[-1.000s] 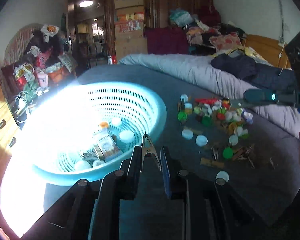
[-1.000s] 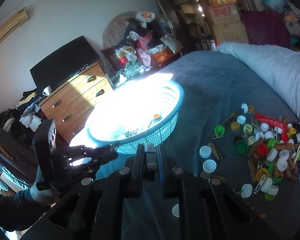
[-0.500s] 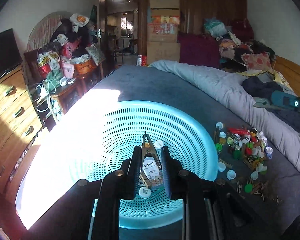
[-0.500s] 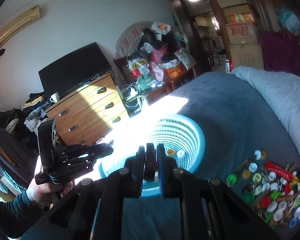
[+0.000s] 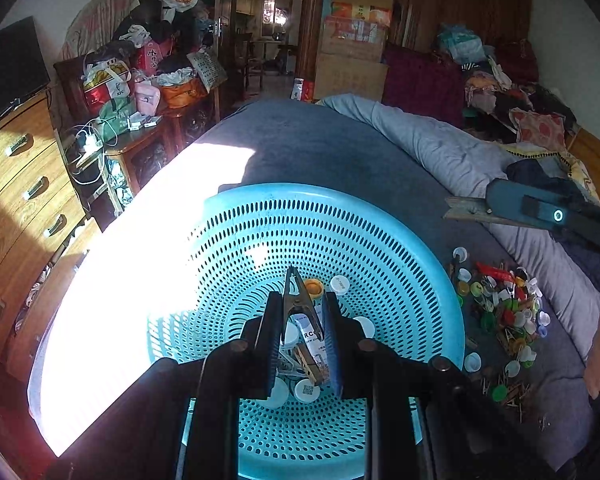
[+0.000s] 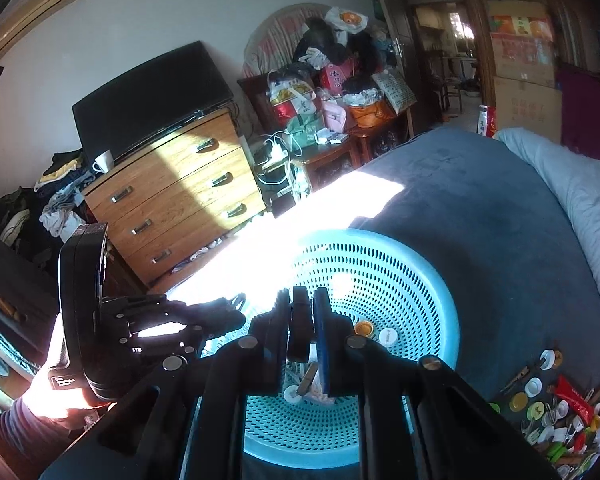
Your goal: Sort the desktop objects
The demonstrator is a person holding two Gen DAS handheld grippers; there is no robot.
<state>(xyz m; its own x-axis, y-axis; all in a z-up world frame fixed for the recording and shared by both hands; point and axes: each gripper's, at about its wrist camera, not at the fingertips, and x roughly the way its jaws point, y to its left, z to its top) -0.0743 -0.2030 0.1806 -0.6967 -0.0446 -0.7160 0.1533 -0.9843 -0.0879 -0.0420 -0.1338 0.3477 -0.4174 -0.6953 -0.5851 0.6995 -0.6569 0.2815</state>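
Note:
My left gripper is shut on a metal clip and holds it over the blue perforated basket. My right gripper is shut on a wooden clothespin, seen edge-on, above the same basket; from the left wrist view the peg sticks out of it at right. The basket holds bottle caps, a small packet and a wooden peg. A pile of caps and pegs lies on the blue bedspread right of the basket, also in the right wrist view.
The left gripper body and hand show at left in the right wrist view. A rolled grey duvet lies along the bed's right. A wooden dresser with a TV and a cluttered side table stand beside the bed.
Both grippers have risen and moved over the basket. The left one came from beside the basket rim with the metal clip, the right from lower near the pile.

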